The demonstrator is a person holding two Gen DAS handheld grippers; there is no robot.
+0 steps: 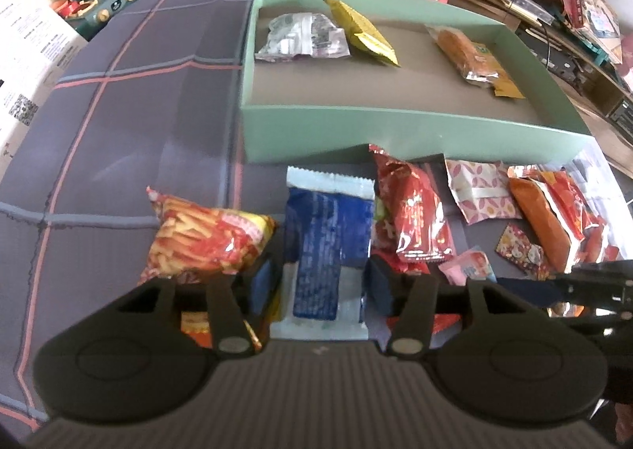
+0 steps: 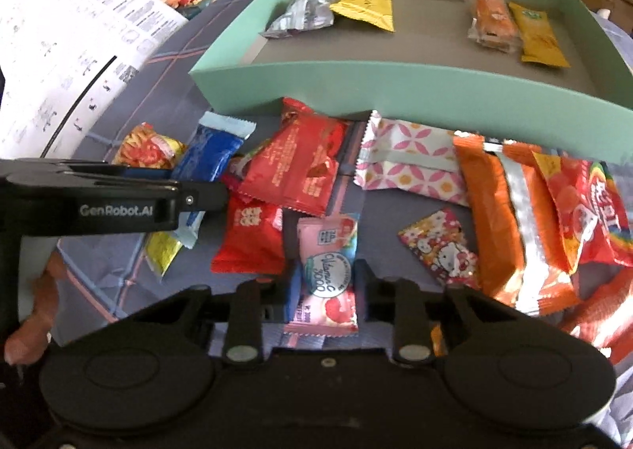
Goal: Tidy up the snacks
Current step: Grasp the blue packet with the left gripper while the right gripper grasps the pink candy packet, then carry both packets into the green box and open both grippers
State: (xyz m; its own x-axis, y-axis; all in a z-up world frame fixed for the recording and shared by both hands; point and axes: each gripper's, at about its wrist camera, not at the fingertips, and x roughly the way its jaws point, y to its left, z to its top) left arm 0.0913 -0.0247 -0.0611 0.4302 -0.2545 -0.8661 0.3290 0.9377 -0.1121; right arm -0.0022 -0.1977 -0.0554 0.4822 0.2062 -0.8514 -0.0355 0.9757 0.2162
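Nearest my right claw (image 2: 322,292) is the pink vitamin candy packet (image 2: 327,275), lying flat on the plaid cloth (image 1: 118,132) with its length running away from me, right between the fingers. Both pads press its long edges, so I am clenched on it. It looks light and soft, a crinkly foil pillow that will buckle rather than resist; the film is slick, so I judge the middle of the body, where I have it, safer than the thin crimped ends.

My left claw (image 1: 322,287) straddles the blue wafer packet (image 1: 326,247), which also points away from me, its white sealed end toward the green tray (image 1: 395,124). The pads sit tight against its two sides, so I read that as a grip too. It seems stiffer than the candy, probably brittle inside, so a gentle squeeze across the width suits it.

Around them lie the fries packet (image 1: 205,239) just left of the wafer, a red packet (image 2: 292,168), a pink-patterned packet (image 2: 407,160) and orange packets (image 2: 502,219) near the tray's front wall. In the tray rest a silver packet (image 1: 300,37), a yellow packet (image 1: 364,31) and an orange bar (image 1: 467,49), well apart.
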